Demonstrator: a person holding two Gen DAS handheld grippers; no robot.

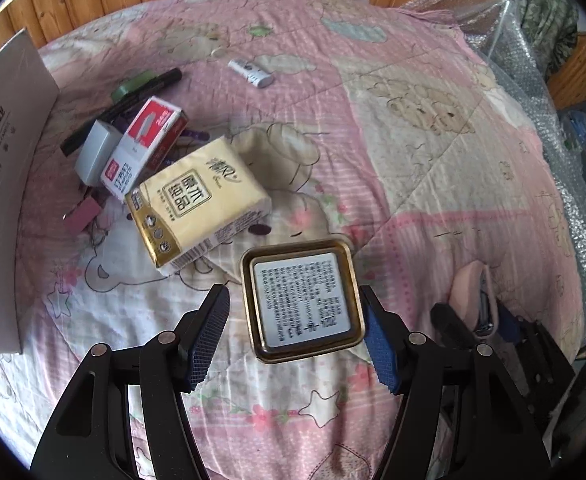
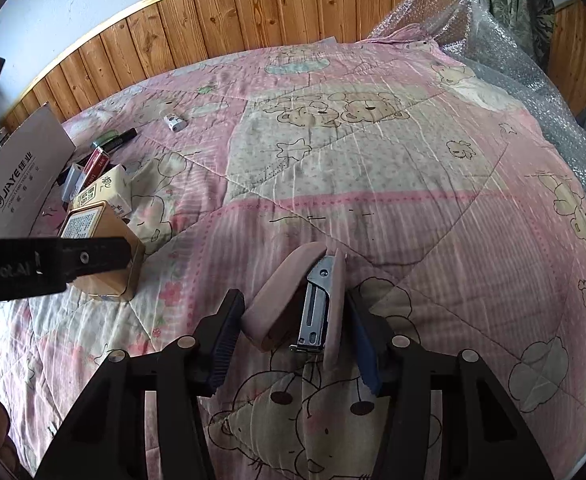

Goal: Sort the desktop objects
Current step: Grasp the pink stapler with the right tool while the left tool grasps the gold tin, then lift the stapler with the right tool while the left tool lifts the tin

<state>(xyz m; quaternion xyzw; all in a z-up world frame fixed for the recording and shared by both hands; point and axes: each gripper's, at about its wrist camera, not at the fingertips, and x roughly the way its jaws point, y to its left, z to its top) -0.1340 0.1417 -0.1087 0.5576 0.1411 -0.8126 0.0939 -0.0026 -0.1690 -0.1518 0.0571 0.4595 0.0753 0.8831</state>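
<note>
Sorting barely begun. Beside the white box, the tissue pack and small clutter lie unsorted. Left gripper straddles the gold tin, fingers spread. Right gripper brackets the pink stapler, unpinched.

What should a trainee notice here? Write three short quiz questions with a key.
1. True or false: the gold tin lies between the open jaws of the left gripper.
2. What sits between the fingers of the right gripper? A marker, B pink stapler, C white box.
3. Name the yellow item lying nearest the gold tin.

Key: 1 true. 2 B. 3 the tissue pack.
</note>
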